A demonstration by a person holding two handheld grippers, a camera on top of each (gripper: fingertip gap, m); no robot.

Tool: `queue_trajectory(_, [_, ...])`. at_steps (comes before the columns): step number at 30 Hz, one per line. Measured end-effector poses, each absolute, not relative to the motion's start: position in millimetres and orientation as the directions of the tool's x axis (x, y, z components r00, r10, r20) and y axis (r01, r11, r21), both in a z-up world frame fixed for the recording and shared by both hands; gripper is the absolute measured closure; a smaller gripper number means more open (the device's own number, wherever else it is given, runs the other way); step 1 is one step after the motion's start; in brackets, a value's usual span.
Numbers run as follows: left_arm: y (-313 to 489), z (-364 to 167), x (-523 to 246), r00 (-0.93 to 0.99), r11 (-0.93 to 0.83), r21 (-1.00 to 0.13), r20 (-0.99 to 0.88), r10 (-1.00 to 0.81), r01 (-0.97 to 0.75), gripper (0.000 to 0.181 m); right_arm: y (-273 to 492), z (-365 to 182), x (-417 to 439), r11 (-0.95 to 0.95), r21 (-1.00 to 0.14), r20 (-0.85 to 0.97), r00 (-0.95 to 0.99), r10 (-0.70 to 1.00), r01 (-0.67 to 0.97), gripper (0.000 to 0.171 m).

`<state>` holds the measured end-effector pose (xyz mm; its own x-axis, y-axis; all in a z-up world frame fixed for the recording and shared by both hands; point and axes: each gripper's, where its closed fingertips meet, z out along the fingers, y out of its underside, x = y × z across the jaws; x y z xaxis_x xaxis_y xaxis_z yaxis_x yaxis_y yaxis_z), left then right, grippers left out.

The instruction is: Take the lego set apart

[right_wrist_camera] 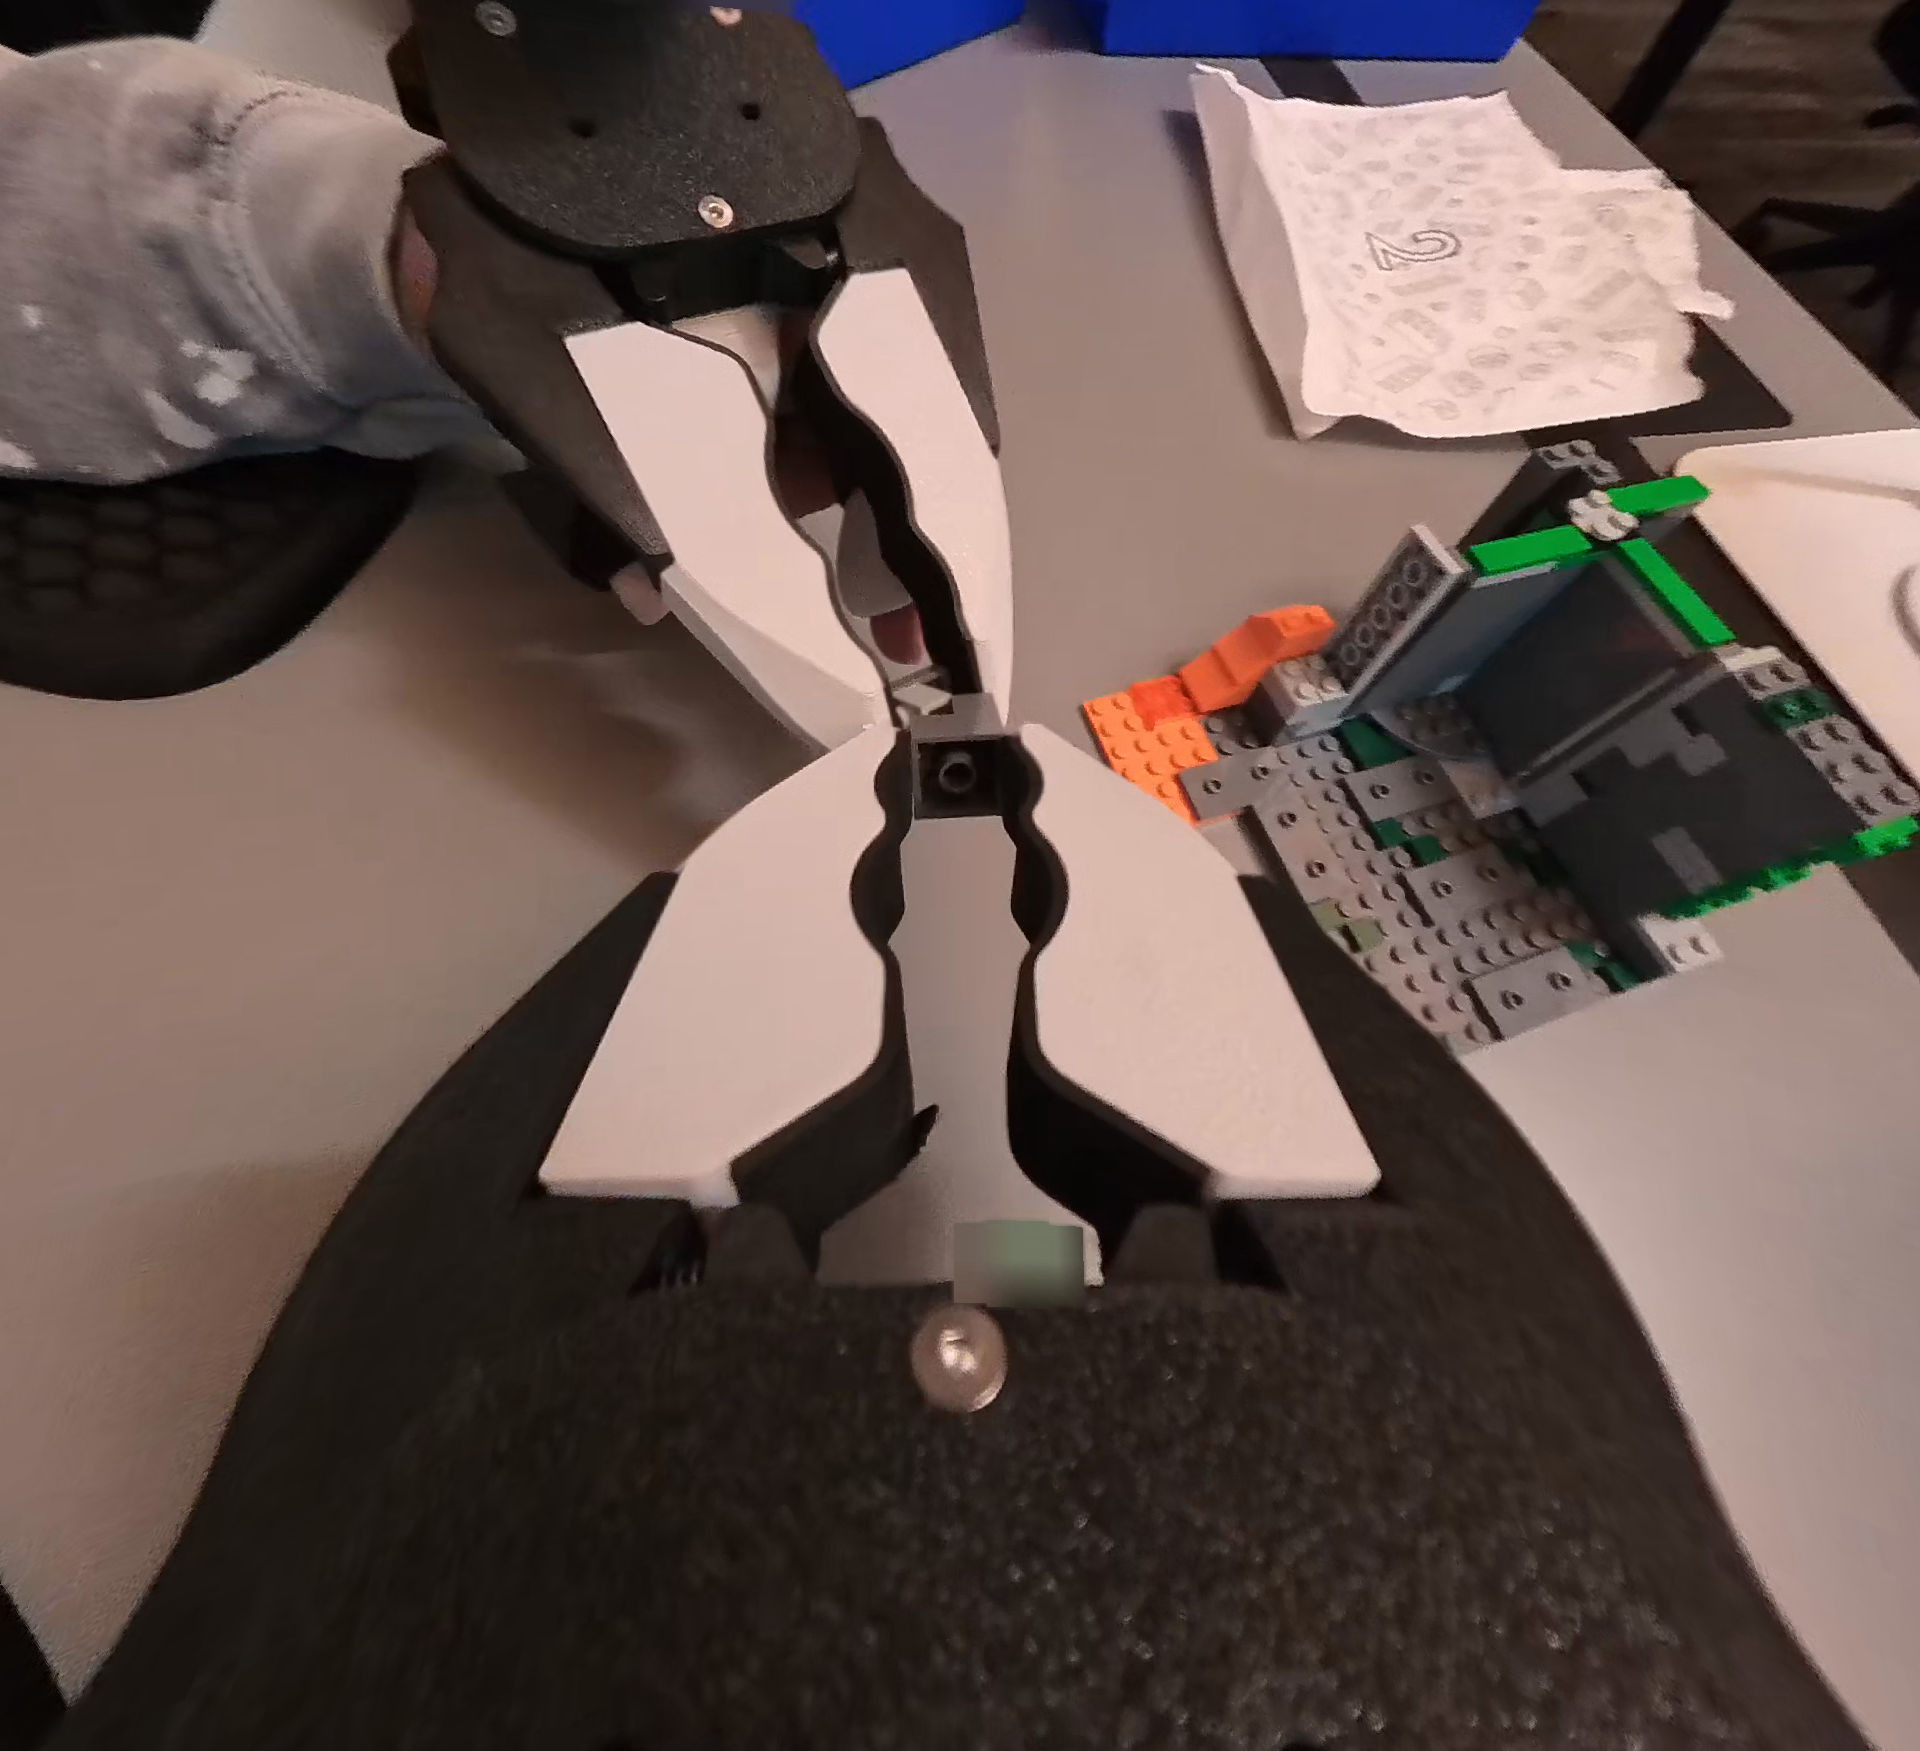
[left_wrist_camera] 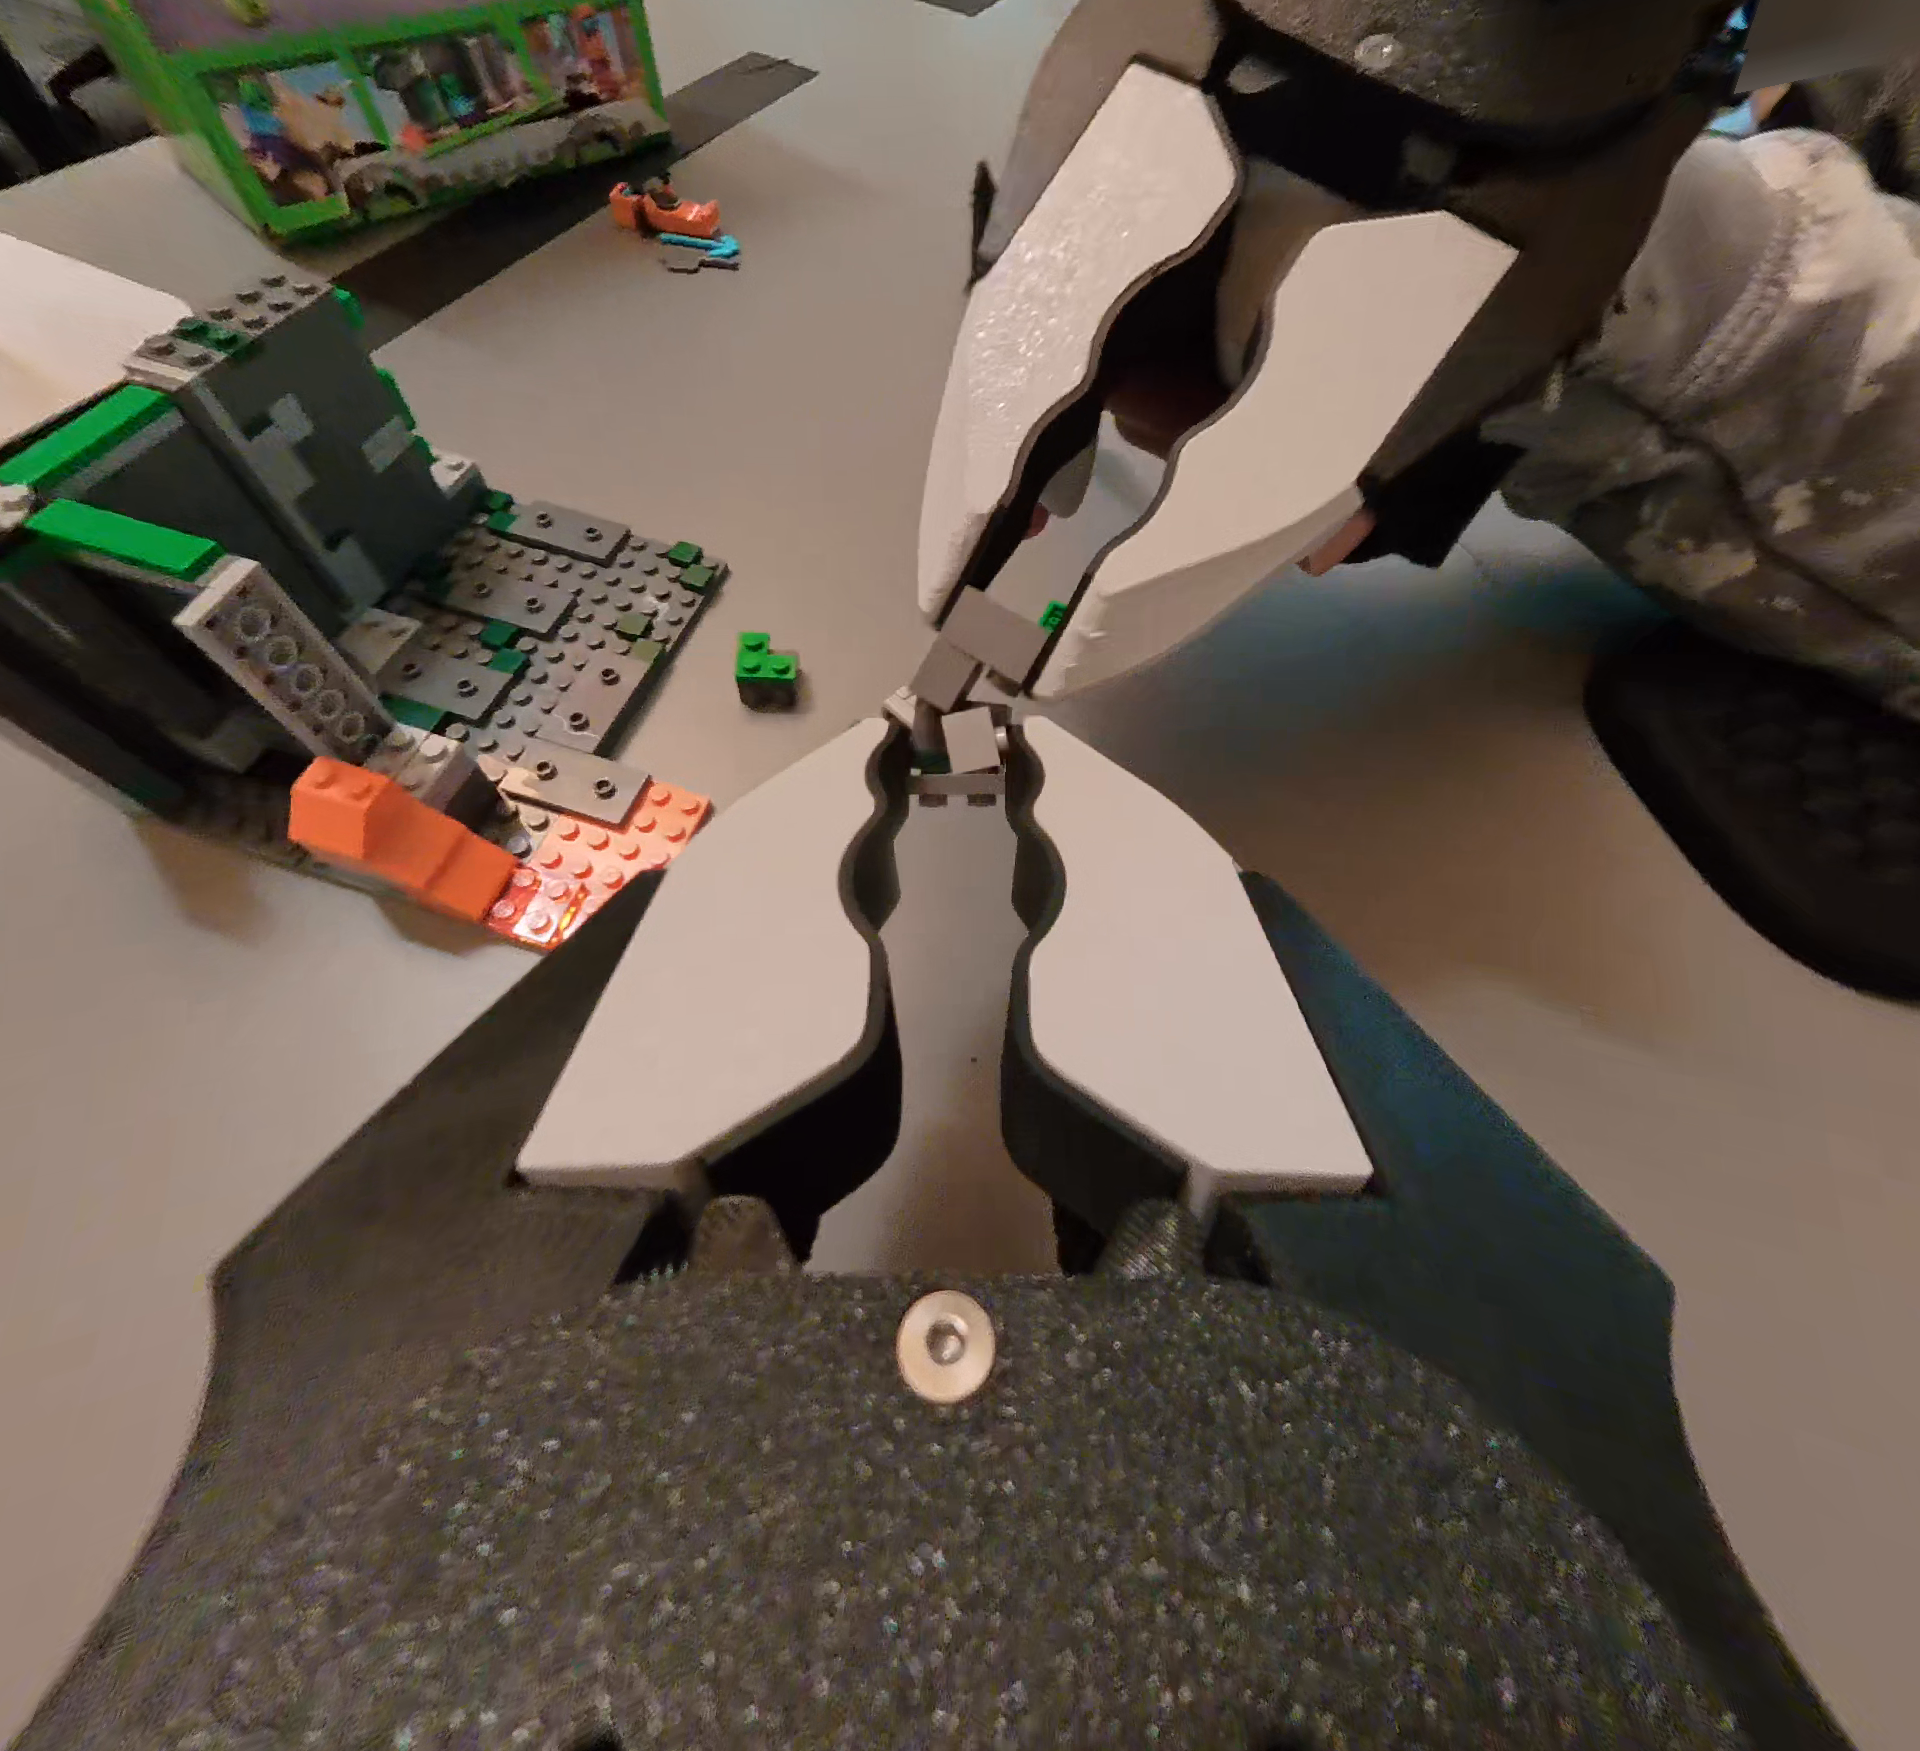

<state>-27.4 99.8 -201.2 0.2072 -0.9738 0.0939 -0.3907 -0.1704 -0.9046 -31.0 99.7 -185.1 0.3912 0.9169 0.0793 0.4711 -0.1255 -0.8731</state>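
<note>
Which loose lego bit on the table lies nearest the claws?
The small green piece, alone just off the grey baseplate's corner. The orange and blue bits lie farther off, by the box.

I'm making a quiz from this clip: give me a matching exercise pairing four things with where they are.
1. small grey piece
2. loose green brick
3. set's box
4. orange sloped brick

a. standing at the table's far side
b. lying alone on the table
c. gripped between both tools
d. at the main build's near corner

Pairs: 1-c, 2-b, 3-a, 4-d
</note>
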Motion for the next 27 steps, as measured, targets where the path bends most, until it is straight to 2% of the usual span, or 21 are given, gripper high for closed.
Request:
queue_trajectory(9, [97,-206,-28,0.176,-0.075,-0.905,0.000,-0.984,-0.419,0.163,99,-180,-23,-0.132,-0.898,0.045,0.388,0.921,0.419,0.155])
queue_trajectory(16, [74,-211,-28,0.019,0.096,-0.897,-0.115,-0.993,-0.432,0.163,98,-173,-11,-0.169,-0.920,-0.021,0.385,0.922,0.353,0.155])
queue_trajectory(27, [66,-226,-35,-0.047,0.110,-0.860,-0.100,-0.994,-0.498,0.163,80,-206,-12,-0.248,-0.846,-0.113,0.294,0.949,0.473,0.155])
